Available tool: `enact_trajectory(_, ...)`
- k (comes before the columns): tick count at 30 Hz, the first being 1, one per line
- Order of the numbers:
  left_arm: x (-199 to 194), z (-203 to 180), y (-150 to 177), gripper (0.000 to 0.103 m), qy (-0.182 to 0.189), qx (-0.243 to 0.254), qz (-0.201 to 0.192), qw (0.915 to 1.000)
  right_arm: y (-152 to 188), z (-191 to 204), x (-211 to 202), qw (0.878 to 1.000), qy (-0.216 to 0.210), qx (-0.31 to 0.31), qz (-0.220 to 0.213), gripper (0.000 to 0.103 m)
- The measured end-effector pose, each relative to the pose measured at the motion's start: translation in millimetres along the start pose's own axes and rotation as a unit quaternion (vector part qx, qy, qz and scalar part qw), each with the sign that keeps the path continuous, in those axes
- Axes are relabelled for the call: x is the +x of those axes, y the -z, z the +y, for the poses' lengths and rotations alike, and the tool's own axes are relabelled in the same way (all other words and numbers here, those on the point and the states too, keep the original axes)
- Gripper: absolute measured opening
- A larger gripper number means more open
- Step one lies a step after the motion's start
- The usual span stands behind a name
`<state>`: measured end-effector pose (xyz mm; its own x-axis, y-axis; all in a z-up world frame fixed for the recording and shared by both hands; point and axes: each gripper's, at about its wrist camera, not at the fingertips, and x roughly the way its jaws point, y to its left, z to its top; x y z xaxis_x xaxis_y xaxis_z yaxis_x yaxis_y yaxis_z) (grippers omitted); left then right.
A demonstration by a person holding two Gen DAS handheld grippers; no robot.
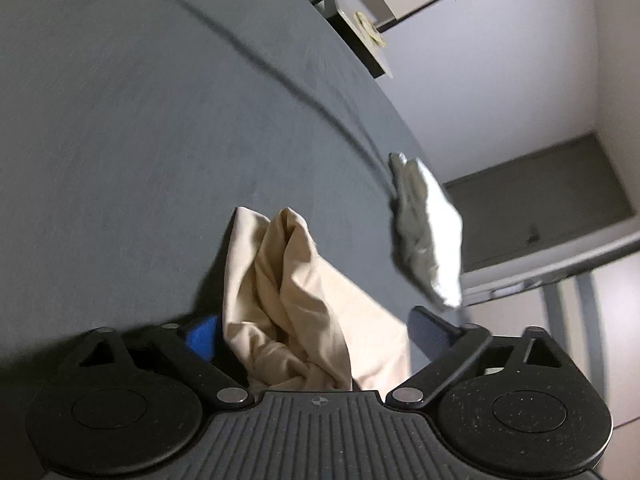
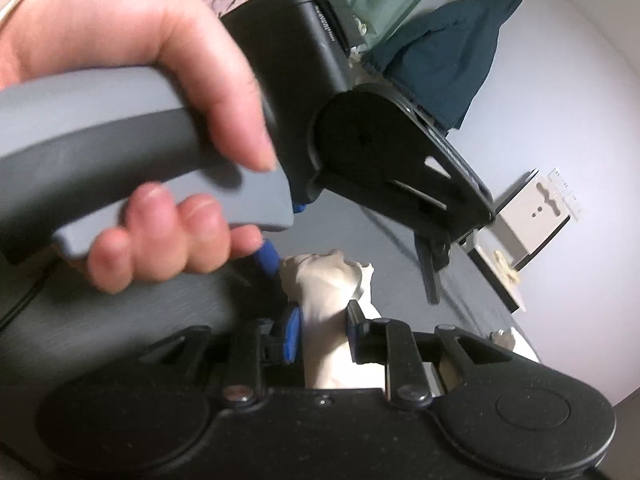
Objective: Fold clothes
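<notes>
A cream garment point(image 1: 296, 292) is bunched up over the grey table point(image 1: 120, 140). In the left wrist view it rises between the spread blue-padded jaws of my left gripper point(image 1: 312, 332), which is open; the cloth fills the gap. In the right wrist view my right gripper point(image 2: 322, 332) is shut on the same cream garment point(image 2: 332, 312), its pads pinching a bunched fold. The left gripper's body point(image 2: 360, 120) and the hand point(image 2: 160, 120) holding it fill the upper part of that view, just above the cloth.
A crumpled white-grey cloth point(image 1: 428, 232) lies at the table's right edge. A white box point(image 2: 532, 216) on a black shelf stands past the table's far edge. Dark teal clothing point(image 2: 452, 52) and green cloth hang by the wall.
</notes>
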<state>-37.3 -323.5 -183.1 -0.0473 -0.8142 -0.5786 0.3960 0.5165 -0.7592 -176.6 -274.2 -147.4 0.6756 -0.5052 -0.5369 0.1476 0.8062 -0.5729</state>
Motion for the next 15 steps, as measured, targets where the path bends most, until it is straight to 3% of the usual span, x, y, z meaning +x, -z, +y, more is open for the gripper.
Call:
enact_trajectory(1, 0.5, -0.7, -0.7, 0.065, -0.013, 0.004, -0.002, 0.9999, 0.0, -3.0, -1.0, 1.000, -0.007, 0.008, 0.003, 0.027)
enact_trajectory(2, 0.5, -0.1, -1.3, 0.057, -0.022, 0.006, -0.005, 0.9997, -0.3, -7.0, -2.7, 1.000, -0.019, 0.017, 0.006, 0.033)
enact_trajectory(5, -1.7, 8.1, -2.8, 0.045, -0.016, -0.002, -0.006, 0.9998, -2.2, -22.2, -14.5, 0.998, -0.050, 0.042, 0.004, 0.051)
enact_trajectory(10, -5.0, 13.4, -1.0, 0.037, -0.005, -0.004, 0.001, 1.0000, 8.4, -79.6, -39.1, 0.985, -0.077, 0.148, 0.037, 0.062)
enact_trajectory(13, -7.8, 11.5, 5.2, 0.036, -0.013, 0.019, 0.007, 0.9997, 35.6, -128.9, -40.7, 0.954, -0.088, 0.272, 0.088, 0.068)
enact_trajectory(15, -9.8, 8.4, 9.6, 0.025, -0.025, 0.042, 0.011, 0.9987, 59.1, -174.4, -25.1, 0.916, -0.104, 0.367, 0.127, 0.068)
